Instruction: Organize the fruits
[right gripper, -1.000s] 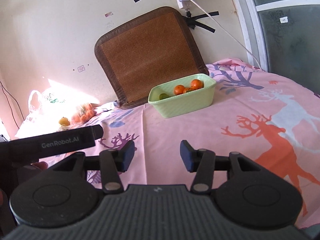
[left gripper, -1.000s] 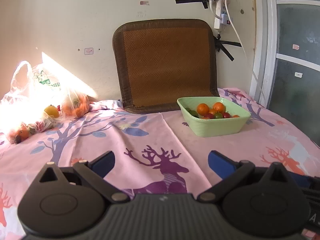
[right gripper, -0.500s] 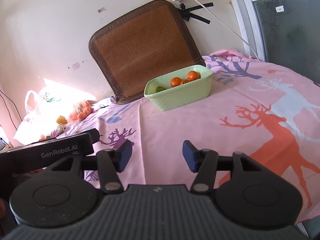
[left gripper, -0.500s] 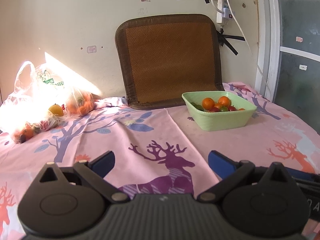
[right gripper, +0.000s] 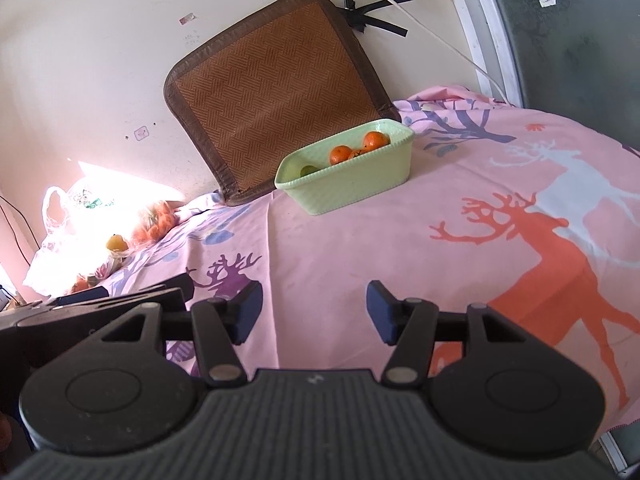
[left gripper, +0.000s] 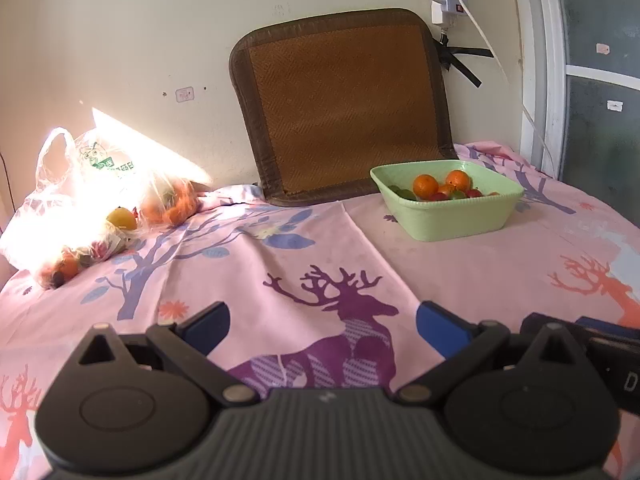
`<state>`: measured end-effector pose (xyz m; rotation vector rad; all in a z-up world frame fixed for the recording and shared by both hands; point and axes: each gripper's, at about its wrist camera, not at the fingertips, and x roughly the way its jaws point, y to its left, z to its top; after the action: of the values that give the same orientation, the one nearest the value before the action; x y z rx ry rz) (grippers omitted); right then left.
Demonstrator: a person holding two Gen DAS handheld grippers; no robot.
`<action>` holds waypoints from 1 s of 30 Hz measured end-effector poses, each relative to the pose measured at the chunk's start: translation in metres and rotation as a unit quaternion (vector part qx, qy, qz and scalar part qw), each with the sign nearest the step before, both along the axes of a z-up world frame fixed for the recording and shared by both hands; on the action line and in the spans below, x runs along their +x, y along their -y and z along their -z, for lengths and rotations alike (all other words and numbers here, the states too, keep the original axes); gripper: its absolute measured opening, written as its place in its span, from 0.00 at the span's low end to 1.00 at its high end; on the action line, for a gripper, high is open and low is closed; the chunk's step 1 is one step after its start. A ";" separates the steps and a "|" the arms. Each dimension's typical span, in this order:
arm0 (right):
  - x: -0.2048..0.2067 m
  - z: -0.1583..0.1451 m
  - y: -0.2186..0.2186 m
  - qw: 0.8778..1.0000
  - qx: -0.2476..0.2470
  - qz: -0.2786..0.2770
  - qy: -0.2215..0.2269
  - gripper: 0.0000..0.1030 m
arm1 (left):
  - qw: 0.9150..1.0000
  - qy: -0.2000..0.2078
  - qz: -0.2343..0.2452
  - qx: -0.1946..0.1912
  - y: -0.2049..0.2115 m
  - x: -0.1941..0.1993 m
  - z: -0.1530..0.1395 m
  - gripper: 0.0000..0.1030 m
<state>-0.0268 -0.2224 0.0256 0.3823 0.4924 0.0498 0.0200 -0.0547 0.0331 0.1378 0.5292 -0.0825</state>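
A pale green basket (left gripper: 452, 220) stands on the pink cloth at the back right and holds oranges (left gripper: 425, 185) and small red and green fruits. It also shows in the right wrist view (right gripper: 352, 184). A clear plastic bag (left gripper: 80, 200) with oranges and a yellow fruit (left gripper: 122, 218) lies at the back left in bright sun; the right wrist view shows the bag (right gripper: 80, 232) too. My left gripper (left gripper: 322, 330) is open and empty over the near cloth. My right gripper (right gripper: 314, 312) is open and empty, beside the left one.
A brown woven cushion (left gripper: 344, 104) leans on the wall behind the basket. A white cable and power strip (left gripper: 448, 4) hang on the wall. A glass door (left gripper: 600, 80) stands at the right. The pink deer-print cloth (left gripper: 320, 248) covers the surface.
Both grippers have drawn back and shifted a little; the basket and bag sit slightly farther right in the left view. Jaws stay open. No fruit has moved.
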 end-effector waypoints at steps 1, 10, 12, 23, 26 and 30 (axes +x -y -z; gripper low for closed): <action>0.000 0.000 0.000 1.000 0.001 0.000 -0.001 0.59 | 1.000 0.000 0.000 0.004 0.001 0.000 0.001 1.00; 0.001 0.004 0.005 1.000 0.010 0.005 -0.007 0.59 | 0.999 0.007 -0.008 0.044 0.014 -0.001 0.006 1.00; 0.001 0.004 0.005 1.000 0.012 0.005 -0.008 0.59 | 0.998 0.014 -0.008 0.058 0.018 -0.003 0.007 1.00; 0.001 0.006 0.012 1.000 0.021 0.014 -0.009 0.59 | 0.997 0.026 -0.002 0.078 0.026 -0.007 0.007 1.00; 0.000 0.006 0.013 1.000 0.021 0.015 -0.008 0.59 | 0.997 0.023 0.001 0.068 0.023 -0.007 0.006 1.00; 0.001 0.006 0.013 1.000 0.020 0.017 -0.007 0.59 | 0.998 0.019 0.000 0.064 0.022 -0.006 0.006 1.00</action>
<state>-0.0263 -0.2356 0.0199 0.4299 0.5001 0.0240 0.0143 -0.0765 0.0267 0.2646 0.4967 -0.0451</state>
